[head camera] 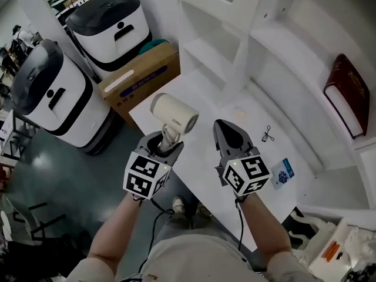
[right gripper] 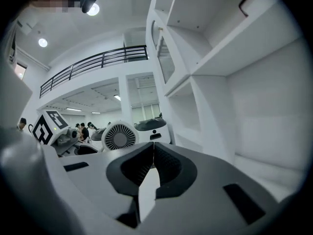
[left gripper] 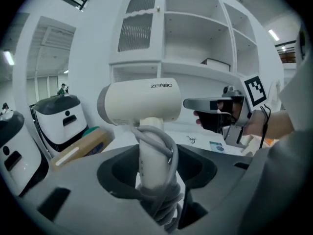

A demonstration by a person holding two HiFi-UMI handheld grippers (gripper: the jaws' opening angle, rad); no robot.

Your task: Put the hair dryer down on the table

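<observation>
A cream hair dryer (head camera: 173, 115) stands upright in my left gripper (head camera: 164, 143), held above the near left edge of the white table (head camera: 258, 107). The jaws are shut on its handle (left gripper: 152, 151), which has the grey cord wrapped round it; the barrel (left gripper: 139, 102) lies level above them. My right gripper (head camera: 228, 133) hovers beside it on the right, shut with nothing in it. In the right gripper view its jaws (right gripper: 152, 153) meet, and the dryer's rear grille (right gripper: 119, 137) shows to the left.
A cardboard box (head camera: 140, 78) and two white-and-grey machines (head camera: 108, 25) (head camera: 50, 96) stand on the floor left of the table. White shelving rises behind, with a red book (head camera: 346, 96) on it. A small black item (head camera: 268, 135) and a blue card (head camera: 282, 173) lie on the table.
</observation>
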